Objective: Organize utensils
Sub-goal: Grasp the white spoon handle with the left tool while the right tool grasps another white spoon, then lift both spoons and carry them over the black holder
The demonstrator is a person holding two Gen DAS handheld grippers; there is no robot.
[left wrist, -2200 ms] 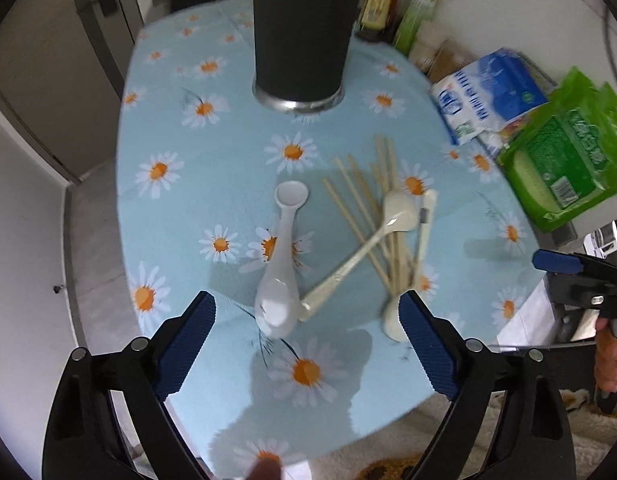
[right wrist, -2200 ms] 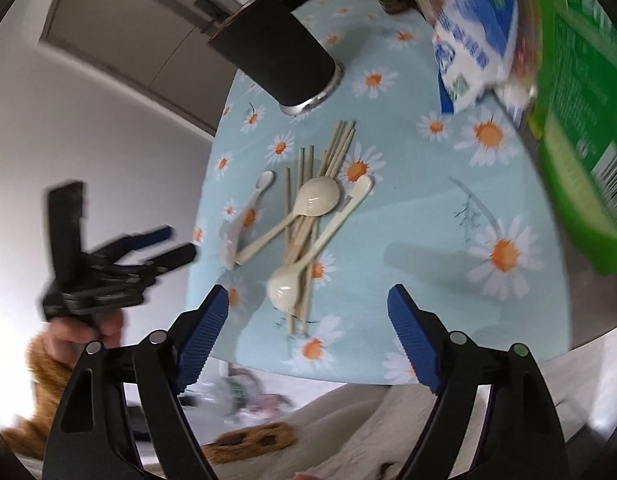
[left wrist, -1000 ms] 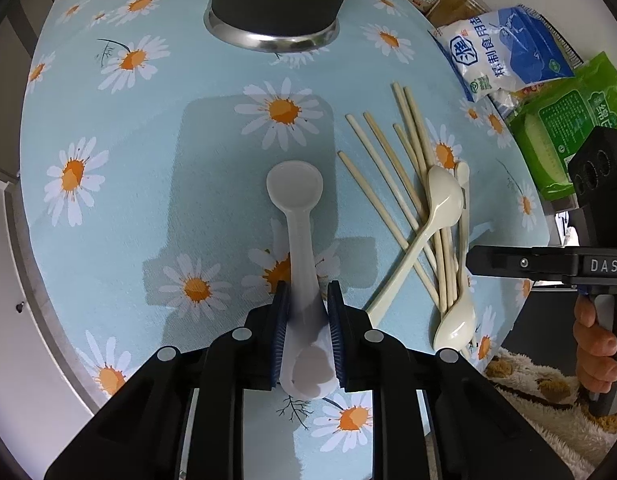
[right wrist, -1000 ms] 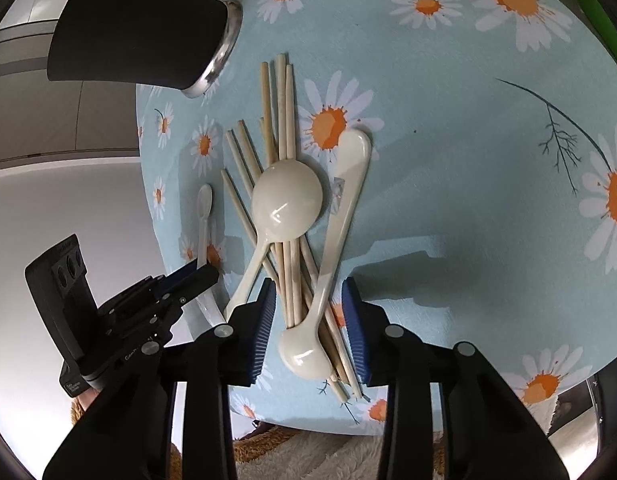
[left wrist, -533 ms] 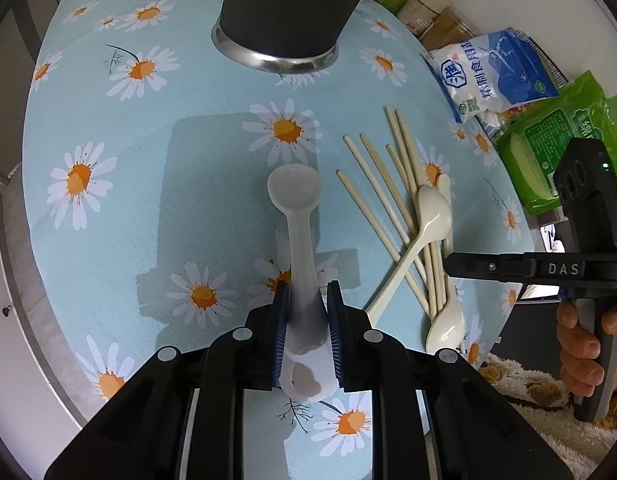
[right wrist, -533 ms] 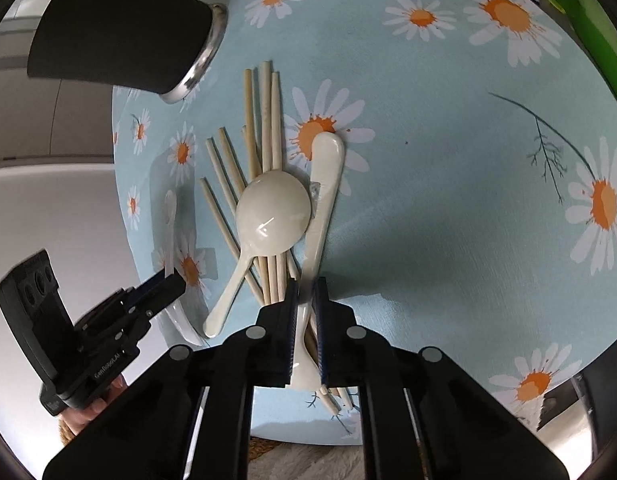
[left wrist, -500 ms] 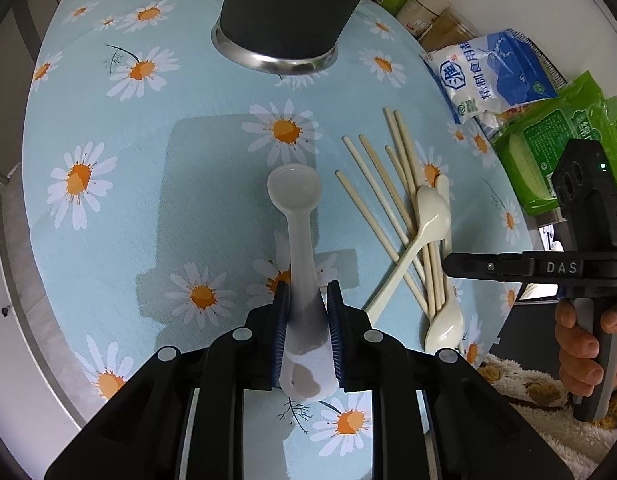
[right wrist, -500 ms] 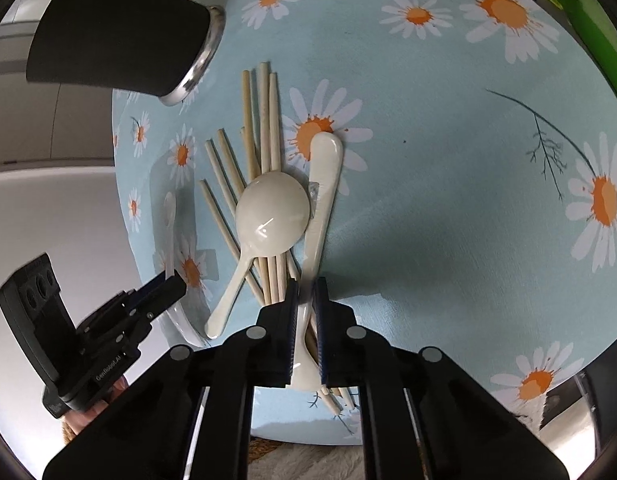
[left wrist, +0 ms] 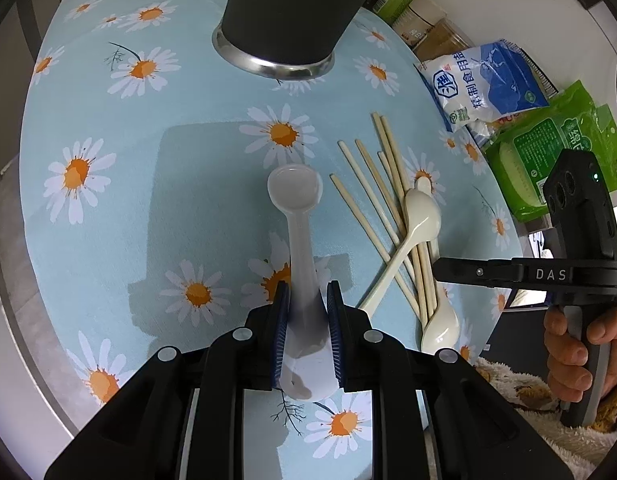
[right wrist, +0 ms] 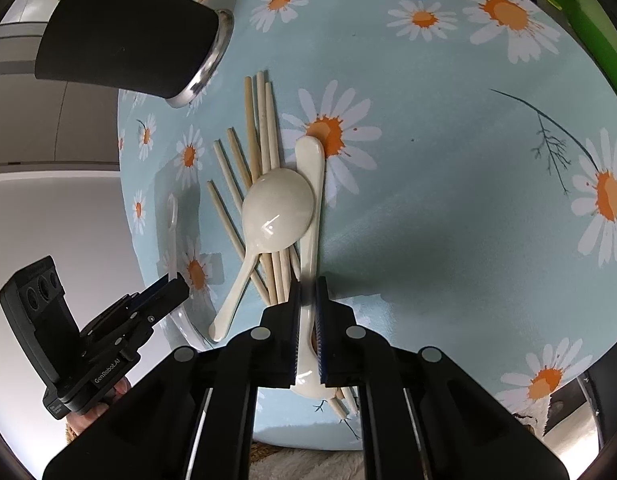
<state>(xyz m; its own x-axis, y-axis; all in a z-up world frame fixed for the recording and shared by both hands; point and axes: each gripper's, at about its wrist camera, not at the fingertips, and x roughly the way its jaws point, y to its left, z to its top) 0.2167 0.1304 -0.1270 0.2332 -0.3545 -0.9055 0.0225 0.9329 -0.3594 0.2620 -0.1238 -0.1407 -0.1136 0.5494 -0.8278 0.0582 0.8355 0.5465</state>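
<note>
My left gripper (left wrist: 306, 300) is shut on the handle of a white soup spoon (left wrist: 298, 216), held just above the daisy tablecloth (left wrist: 156, 184). My right gripper (right wrist: 307, 292) is shut on a cream spoon (right wrist: 310, 200) whose bowl sits between the fingers and whose handle points away. A second cream spoon (right wrist: 268, 220) lies across several wooden chopsticks (right wrist: 260, 120) beside it. The black utensil holder (left wrist: 292, 12) stands at the far side of the table; it also shows in the right wrist view (right wrist: 128, 36). The right gripper shows in the left wrist view (left wrist: 508, 272).
A blue-white bag (left wrist: 484, 84) and a green packet (left wrist: 548, 148) lie at the table's right edge, with jars behind them. The round table's near edge (left wrist: 68, 360) drops to a floor and a fluffy rug (left wrist: 528, 420).
Since a second ago the right gripper has shut on the cream spoon. The left gripper keeps its hold on the white spoon and has drawn back slightly with it.
</note>
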